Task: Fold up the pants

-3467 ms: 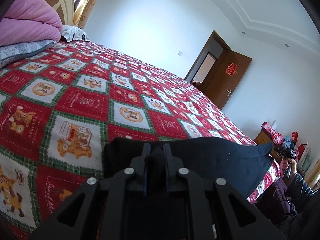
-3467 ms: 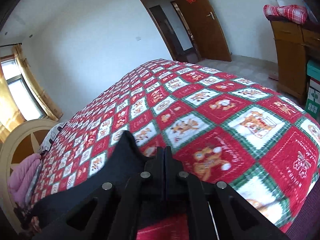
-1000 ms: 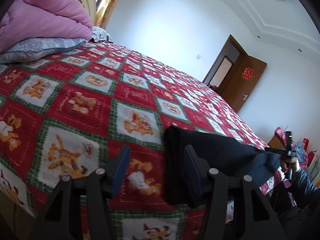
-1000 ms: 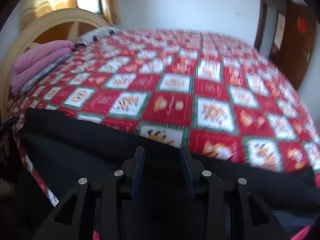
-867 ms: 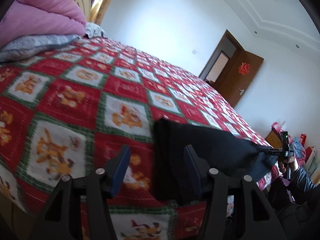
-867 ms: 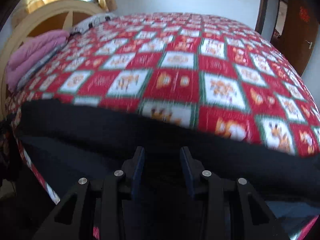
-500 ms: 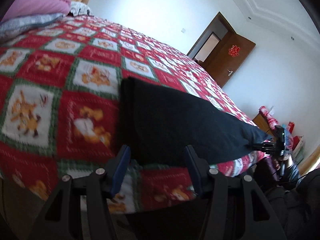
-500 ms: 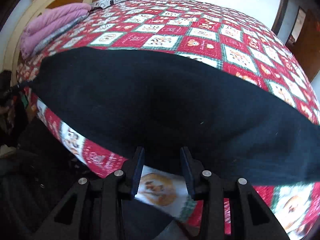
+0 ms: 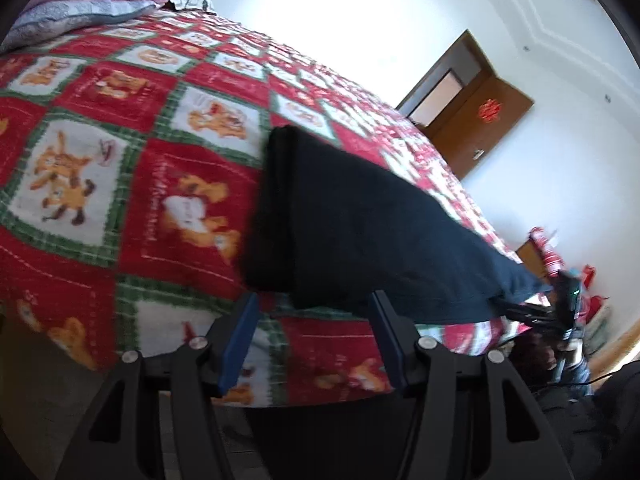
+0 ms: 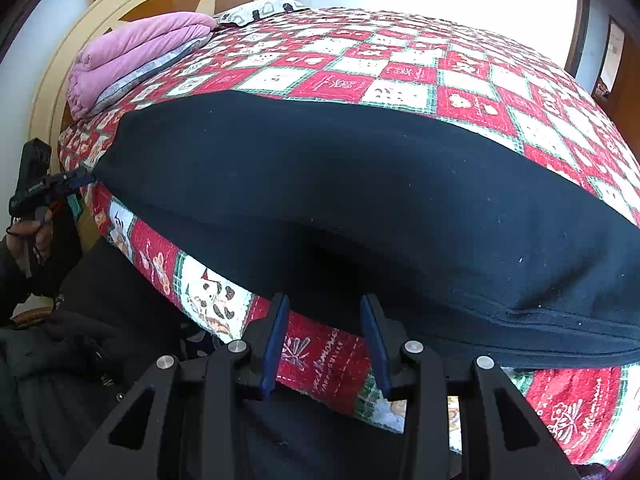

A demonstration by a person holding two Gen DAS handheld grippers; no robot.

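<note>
The black pants (image 9: 352, 224) lie flat in a long folded strip along the near edge of the bed; they also show in the right wrist view (image 10: 360, 184). My left gripper (image 9: 314, 300) is open and empty, just in front of the pants' left end. My right gripper (image 10: 324, 304) is open and empty, just in front of the pants' long near edge. In the right wrist view the left gripper (image 10: 86, 176) shows small at the far left end of the pants. In the left wrist view the right gripper (image 9: 516, 312) shows small at the far right end.
The bed has a red, white and green checked blanket (image 9: 120, 128), (image 10: 460, 64). Folded pink and grey bedding (image 10: 132, 56) lies by the cream headboard (image 10: 168, 0). A brown door (image 9: 480, 128) stands open beyond the bed. A wooden cabinet (image 9: 532, 256) stands at the right.
Both grippers have let go of the pants and opened. Both have drawn back off the bed edge, and the pants now lie flat on the blanket.
</note>
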